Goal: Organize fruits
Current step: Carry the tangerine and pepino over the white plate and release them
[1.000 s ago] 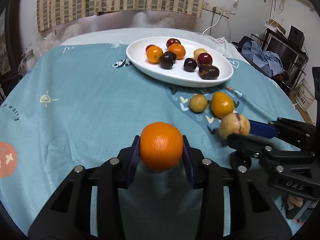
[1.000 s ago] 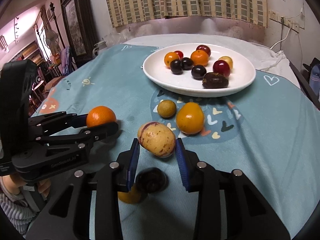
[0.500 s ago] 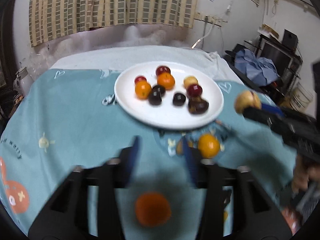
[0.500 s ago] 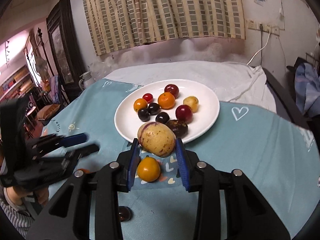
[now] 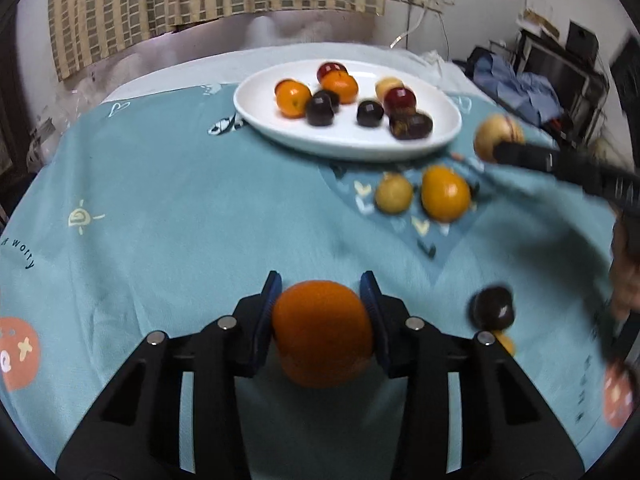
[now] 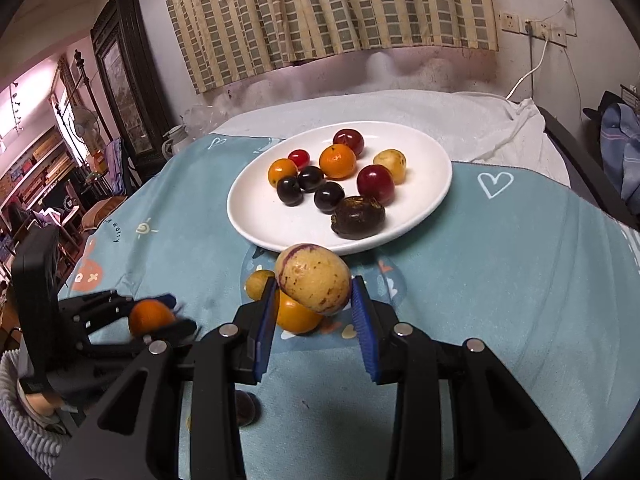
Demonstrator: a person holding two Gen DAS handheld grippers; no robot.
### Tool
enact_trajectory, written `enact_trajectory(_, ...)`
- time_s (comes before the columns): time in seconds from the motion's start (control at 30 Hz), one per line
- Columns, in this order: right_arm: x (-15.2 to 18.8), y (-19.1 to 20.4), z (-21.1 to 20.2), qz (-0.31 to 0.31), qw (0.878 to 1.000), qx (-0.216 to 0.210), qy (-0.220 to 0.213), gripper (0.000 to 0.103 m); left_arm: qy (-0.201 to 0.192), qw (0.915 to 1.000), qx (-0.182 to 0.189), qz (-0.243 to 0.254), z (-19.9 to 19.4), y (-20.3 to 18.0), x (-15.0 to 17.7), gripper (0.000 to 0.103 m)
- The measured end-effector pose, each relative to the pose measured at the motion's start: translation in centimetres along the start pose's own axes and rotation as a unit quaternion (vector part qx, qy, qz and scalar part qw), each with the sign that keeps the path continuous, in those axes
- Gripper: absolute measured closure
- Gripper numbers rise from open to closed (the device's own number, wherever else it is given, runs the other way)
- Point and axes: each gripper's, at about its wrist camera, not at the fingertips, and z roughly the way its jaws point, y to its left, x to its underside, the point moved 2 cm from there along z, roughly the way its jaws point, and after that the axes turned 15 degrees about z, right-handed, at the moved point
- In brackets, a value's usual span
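My left gripper (image 5: 322, 312) is shut on an orange mandarin (image 5: 322, 330), held over the teal cloth near me; it also shows in the right wrist view (image 6: 150, 316). My right gripper (image 6: 314, 306) is shut on a yellow, purple-streaked fruit (image 6: 314, 282), held above the cloth just short of the white plate (image 6: 432, 200). The plate (image 5: 256, 110) holds several small orange, red and dark fruits. In the left wrist view the yellow fruit (image 5: 498, 138) hangs at the plate's right edge.
Loose on the cloth lie a small yellow-green fruit (image 5: 394, 198), an orange fruit (image 5: 446, 194) and a dark fruit (image 5: 492, 308) with a small orange one partly hidden behind it. A white cloth (image 6: 460, 120) covers the table's far end.
My left gripper dropped the mandarin half a second ago and is now shut on it again. My right gripper carried the yellow fruit up and forward to the plate's near edge.
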Motion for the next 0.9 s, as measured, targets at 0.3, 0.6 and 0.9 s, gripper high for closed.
enact_trajectory(0.3, -4.7, 1.6, 1.8, -0.016, 0.999, 0.024, -0.028, 0.066, -0.047, 0.9981, -0.04, -0.004, 1.9, 2.0, -10.3, 0.061)
enact_trajectory(0.6, -6.3, 0.0, 5.7, 0.008, 0.999, 0.026, -0.027, 0.045, -0.045, 0.9973, -0.045, -0.038, 6.4, 2.9, -11.7, 0.035)
enact_trajectory(0.9, -3.6, 0.0, -0.5, 0.008, 1.0, 0.008, -0.028, 0.044, -0.055, 0.9965, -0.05, -0.038, 0.2, 2.3, -6.4, 0.031)
